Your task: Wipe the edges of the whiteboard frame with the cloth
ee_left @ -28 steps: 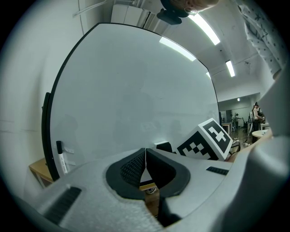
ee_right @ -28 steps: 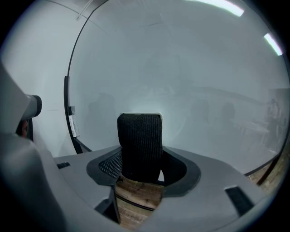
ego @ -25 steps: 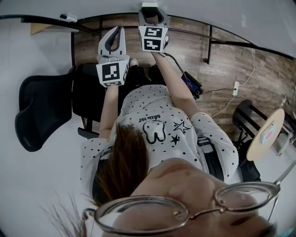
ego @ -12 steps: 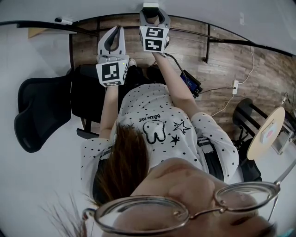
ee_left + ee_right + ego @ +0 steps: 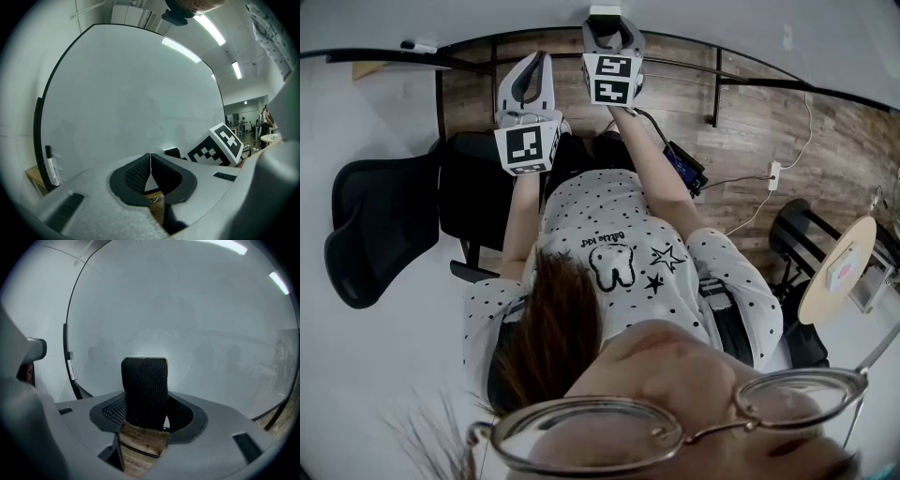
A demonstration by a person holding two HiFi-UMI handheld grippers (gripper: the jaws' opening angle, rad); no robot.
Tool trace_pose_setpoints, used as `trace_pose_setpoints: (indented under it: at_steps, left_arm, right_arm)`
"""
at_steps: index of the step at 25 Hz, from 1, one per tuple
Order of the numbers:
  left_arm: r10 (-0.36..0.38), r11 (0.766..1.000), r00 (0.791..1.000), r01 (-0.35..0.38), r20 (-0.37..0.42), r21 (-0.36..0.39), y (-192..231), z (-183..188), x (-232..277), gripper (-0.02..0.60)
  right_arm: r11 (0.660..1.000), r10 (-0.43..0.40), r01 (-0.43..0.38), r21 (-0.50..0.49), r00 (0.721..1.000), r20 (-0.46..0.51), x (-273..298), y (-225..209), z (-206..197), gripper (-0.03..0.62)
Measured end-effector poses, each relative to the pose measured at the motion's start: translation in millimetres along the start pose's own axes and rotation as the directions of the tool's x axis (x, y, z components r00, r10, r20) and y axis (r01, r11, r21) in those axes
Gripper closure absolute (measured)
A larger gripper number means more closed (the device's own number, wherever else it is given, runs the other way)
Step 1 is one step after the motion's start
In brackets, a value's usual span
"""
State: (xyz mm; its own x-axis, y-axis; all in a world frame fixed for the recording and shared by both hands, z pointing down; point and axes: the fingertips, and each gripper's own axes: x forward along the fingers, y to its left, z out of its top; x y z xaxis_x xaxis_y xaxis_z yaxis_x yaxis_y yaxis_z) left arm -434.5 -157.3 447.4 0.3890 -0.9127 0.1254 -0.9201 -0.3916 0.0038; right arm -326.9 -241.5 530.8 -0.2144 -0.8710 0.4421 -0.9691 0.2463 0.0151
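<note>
The wiping looks barely begun: the right claw (image 5: 145, 414) clamps the dark cloth (image 5: 144, 383) up at the whiteboard (image 5: 197, 333) face, well apart from its black frame (image 5: 65, 341), and the left claw (image 5: 150, 169) is closed, empty

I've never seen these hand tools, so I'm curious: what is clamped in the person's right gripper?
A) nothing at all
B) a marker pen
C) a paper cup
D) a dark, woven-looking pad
D: in the right gripper view, a dark woven-looking pad stands upright between the jaws of the right gripper, in front of the whiteboard.
</note>
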Motion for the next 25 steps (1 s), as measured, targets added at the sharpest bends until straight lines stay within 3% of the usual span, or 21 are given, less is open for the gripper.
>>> trace_pose_setpoints:
  at_steps: [9, 25]
  left_arm:
    - [0.003, 1.000, 1.000, -0.003, 0.000, 0.005, -18, 1, 7, 0.561]
    - [-0.015, 1.000, 1.000, 0.015, 0.009, 0.014, -48, 13, 26, 0.561]
  right_arm:
    - [1.000, 0.023, -0.023, -0.004, 1.000, 0.003, -6, -10, -2, 0.356]
    - [1.000, -0.011, 0.011, 0.004, 1.000, -0.003, -18, -54, -3, 0.356]
